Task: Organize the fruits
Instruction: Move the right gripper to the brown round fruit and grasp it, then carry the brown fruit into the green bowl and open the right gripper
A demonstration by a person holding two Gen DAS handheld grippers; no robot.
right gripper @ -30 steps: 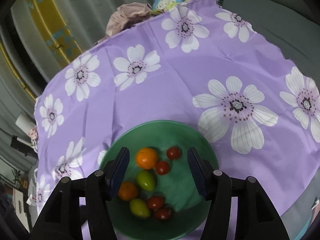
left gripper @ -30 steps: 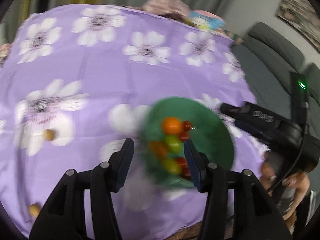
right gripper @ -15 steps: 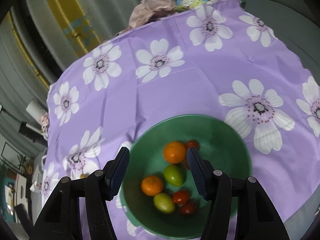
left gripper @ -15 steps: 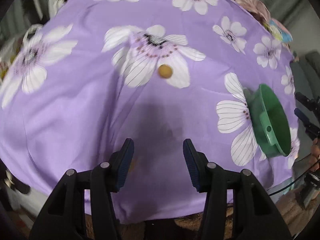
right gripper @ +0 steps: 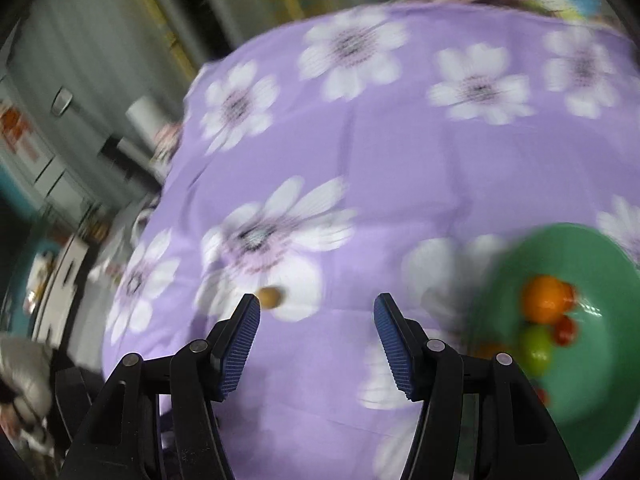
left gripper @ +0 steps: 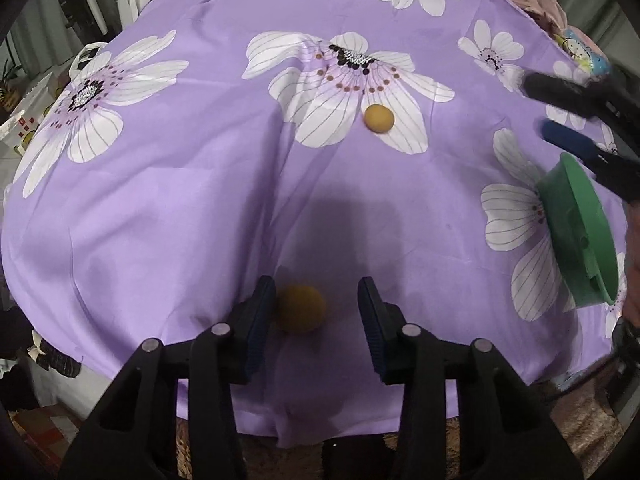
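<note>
Yellow-brown round fruit (left gripper: 299,309) lying between spread fingers of left claw (left gripper: 316,312), hugging left finger, on purple floral surface (left gripper: 180,208). Right claw (right gripper: 317,340) released, empty, farther off. Second fruit (left gripper: 379,118) sitting farther ahead. Green bowl (right gripper: 576,320) holding sorted fruit, off right.
</note>
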